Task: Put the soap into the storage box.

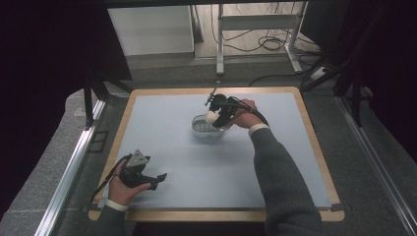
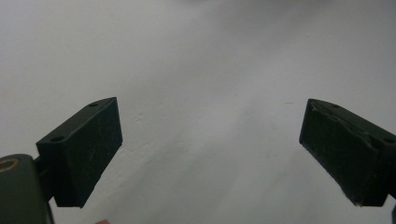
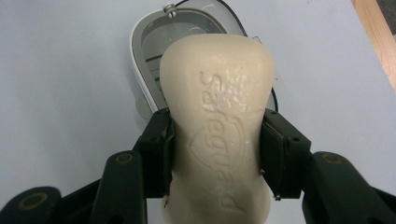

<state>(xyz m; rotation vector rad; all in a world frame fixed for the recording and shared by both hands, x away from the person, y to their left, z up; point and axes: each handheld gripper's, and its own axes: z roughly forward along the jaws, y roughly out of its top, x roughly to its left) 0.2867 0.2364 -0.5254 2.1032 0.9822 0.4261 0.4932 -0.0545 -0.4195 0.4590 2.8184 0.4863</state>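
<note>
Right gripper view is showing the right gripper (image 3: 215, 154) with its fingers (image 3: 156, 149) clamping a cream soap bar (image 3: 217, 107) just above the white soap dish (image 3: 140, 51). The left gripper (image 1: 158, 178) is resting wide open and empty on the pale blue table (image 1: 196, 167); beyond, cables (image 1: 268, 44) are lying on the floor.

One bar of soap (image 3: 217, 130), one soap dish (image 1: 202, 129), two grippers, left gripper (image 1: 158, 178), right gripper (image 1: 215, 118), one table (image 1: 196, 167)

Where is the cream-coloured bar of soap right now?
The cream-coloured bar of soap is clamped in the right tongs, held just above the white oval soap dish near the middle of the blue mat in the high view.
</note>
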